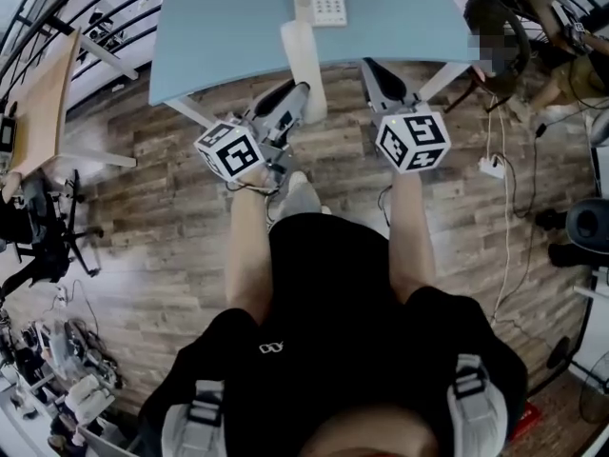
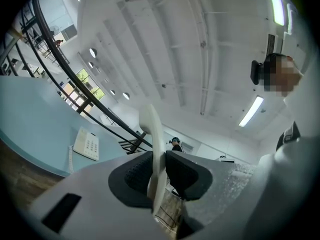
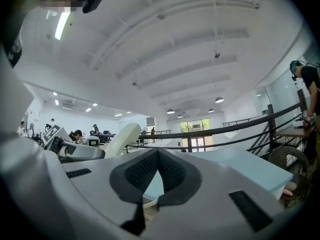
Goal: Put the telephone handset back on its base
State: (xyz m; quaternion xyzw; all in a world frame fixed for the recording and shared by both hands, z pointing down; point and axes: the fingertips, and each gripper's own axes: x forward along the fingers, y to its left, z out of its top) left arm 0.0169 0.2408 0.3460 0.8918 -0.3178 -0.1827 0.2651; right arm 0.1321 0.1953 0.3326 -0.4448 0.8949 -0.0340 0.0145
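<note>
The white telephone handset (image 1: 304, 65) hangs over the front edge of the light blue table (image 1: 219, 36), pointing at the telephone base (image 1: 320, 0) near the far edge. My left gripper (image 1: 288, 103) is shut on the handset's near end. In the left gripper view the handset (image 2: 151, 129) stands upright between the dark pads (image 2: 137, 176) of the left gripper (image 2: 159, 173). The base (image 2: 86, 144) lies ahead to the left. My right gripper (image 1: 377, 74) is beside it, shut and empty; the right gripper (image 3: 157, 165) sees the handset (image 3: 121, 139) at its left.
The table's front edge and white legs (image 1: 190, 110) are just ahead, over a wood floor. A wooden desk (image 1: 43, 98) and black chair (image 1: 43, 231) stand at the left. Cables and a power strip (image 1: 491, 167) lie at the right. A person (image 1: 500, 50) is at the far right.
</note>
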